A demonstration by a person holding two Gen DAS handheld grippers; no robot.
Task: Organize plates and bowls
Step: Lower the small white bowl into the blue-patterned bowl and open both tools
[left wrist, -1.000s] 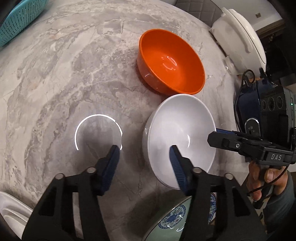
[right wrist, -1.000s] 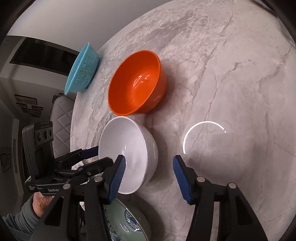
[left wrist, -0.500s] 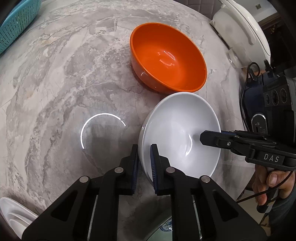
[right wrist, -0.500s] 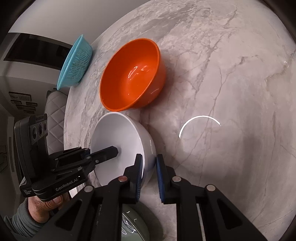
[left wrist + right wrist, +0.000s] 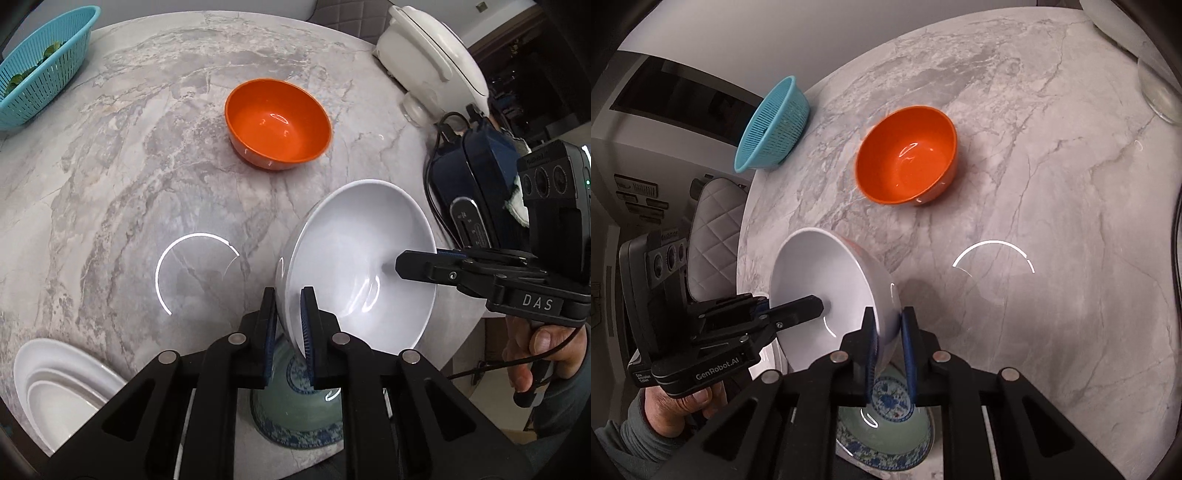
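Both grippers hold the white bowl (image 5: 362,258) by opposite rims, lifted off the marble table (image 5: 129,166). My left gripper (image 5: 288,325) is shut on its near-left rim. My right gripper (image 5: 888,347) is shut on the opposite rim of the white bowl (image 5: 820,280); it also shows in the left wrist view (image 5: 406,264). Below the bowl sits a green plate with blue pattern (image 5: 295,417), also in the right wrist view (image 5: 886,432). An orange bowl (image 5: 277,122) stands farther back on the table, also seen in the right wrist view (image 5: 908,166).
A stack of white dishes (image 5: 55,391) sits at the near left. A blue colander (image 5: 33,74) stands at the far left edge. A white rice cooker (image 5: 432,51) is at the far right. A quilted chair (image 5: 713,225) stands beyond the table edge.
Both grippers closed on the white bowl's rims, then lifted it up and back toward the green plate. The orange bowl stayed in place.
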